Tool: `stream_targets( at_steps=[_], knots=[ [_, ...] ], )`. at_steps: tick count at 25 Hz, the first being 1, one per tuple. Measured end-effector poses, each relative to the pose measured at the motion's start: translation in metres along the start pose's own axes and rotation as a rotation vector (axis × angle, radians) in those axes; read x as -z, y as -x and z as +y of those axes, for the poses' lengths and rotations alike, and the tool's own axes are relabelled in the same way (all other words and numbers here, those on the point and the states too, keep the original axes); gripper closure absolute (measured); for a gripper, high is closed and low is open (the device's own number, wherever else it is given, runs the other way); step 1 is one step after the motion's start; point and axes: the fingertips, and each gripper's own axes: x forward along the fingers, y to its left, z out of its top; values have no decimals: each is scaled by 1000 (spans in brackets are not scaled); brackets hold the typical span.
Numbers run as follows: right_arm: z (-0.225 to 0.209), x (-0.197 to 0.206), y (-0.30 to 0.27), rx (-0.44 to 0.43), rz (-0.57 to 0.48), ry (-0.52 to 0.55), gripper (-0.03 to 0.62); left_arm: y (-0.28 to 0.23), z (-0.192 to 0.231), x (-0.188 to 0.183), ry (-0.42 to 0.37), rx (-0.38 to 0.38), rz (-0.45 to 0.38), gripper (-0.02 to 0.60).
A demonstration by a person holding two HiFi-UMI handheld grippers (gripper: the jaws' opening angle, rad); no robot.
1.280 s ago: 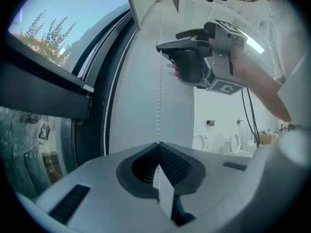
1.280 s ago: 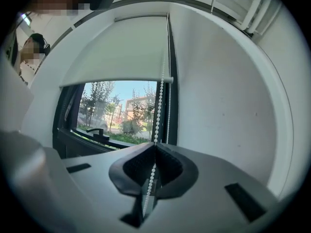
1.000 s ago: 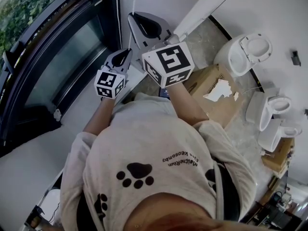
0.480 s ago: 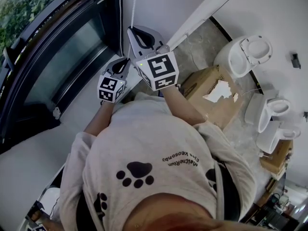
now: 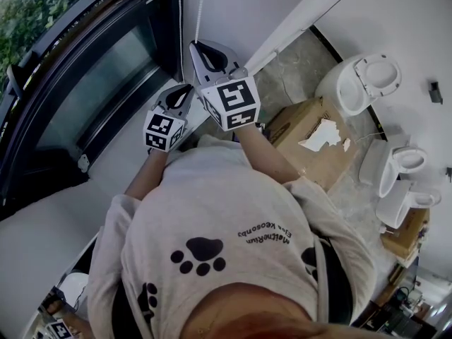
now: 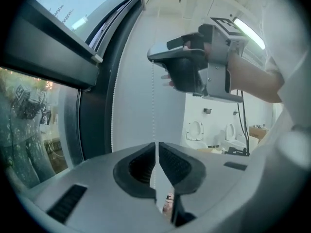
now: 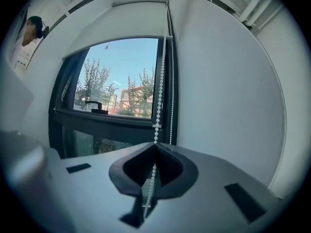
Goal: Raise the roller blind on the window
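The person stands at the window (image 7: 121, 89), both arms raised to the bead chain (image 7: 158, 101) that hangs along the window's right edge, beside the white wall. The right gripper (image 7: 155, 148) is the higher one, its jaws pinched tight on one strand of the chain. Just below it, the left gripper (image 6: 156, 145) has its jaws nearly together, nipping the same thin strand. The roller blind (image 7: 116, 25) covers only the top of the window.

Floor (image 5: 293, 66): cardboard box (image 5: 293, 122), white toilets (image 5: 357, 83) standing on it.
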Motion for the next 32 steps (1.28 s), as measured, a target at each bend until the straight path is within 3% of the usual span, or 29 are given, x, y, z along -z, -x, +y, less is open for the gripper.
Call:
stream_targets(
  at_steps=[3, 7, 13, 19, 26, 32],
  knots=[
    [1, 0, -1, -3, -1, 0, 585, 6, 0, -29, 38, -2, -71, 568],
    [0, 1, -2, 0, -7, 4, 585, 19, 17, -78, 99, -45, -143, 508],
    [-6, 2, -1, 17, -10, 4, 585, 49, 33, -174, 9, -85, -241, 509],
    [-4, 6, -5, 25, -8, 10, 585, 63, 20, -253, -73, -17, -324, 509],
    [3, 4, -8, 15, -10, 15, 585, 52, 4, -307, -158, 56, -336, 508],
    [6, 5, -9, 7, 0, 18, 585, 41, 9, -340, -196, 64, -352, 514]
  ],
)
